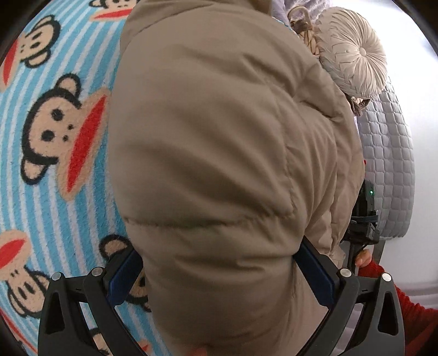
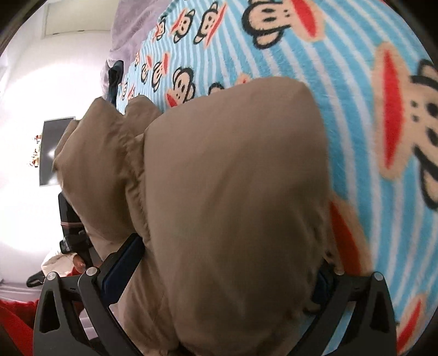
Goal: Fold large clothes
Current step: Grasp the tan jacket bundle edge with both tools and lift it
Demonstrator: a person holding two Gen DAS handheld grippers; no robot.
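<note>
A puffy tan jacket [image 1: 219,137] lies bunched on a bed covered by a blue striped monkey blanket [image 1: 54,191]. My left gripper [image 1: 220,273] stands wide open over it. The padded cloth bulges up between its blue pads [image 1: 124,273], and a strip of blanket shows beside the left pad. In the right wrist view the same jacket [image 2: 232,178] fills the middle, on the blanket [image 2: 356,82]. My right gripper [image 2: 221,273] is spread as wide as it goes with the jacket between its fingers. Its left pad [image 2: 123,265] lies against the cloth and the right pad is mostly hidden under it.
A round pleated beige cushion [image 1: 353,52] and a grey quilted cover [image 1: 388,169] lie at the bed's right side. A hand [image 1: 364,258] in a red sleeve [image 1: 410,315] holds the other gripper's handle. A lilac throw [image 2: 131,24] lies at the far end, and a dark screen [image 2: 52,150] hangs on the white wall.
</note>
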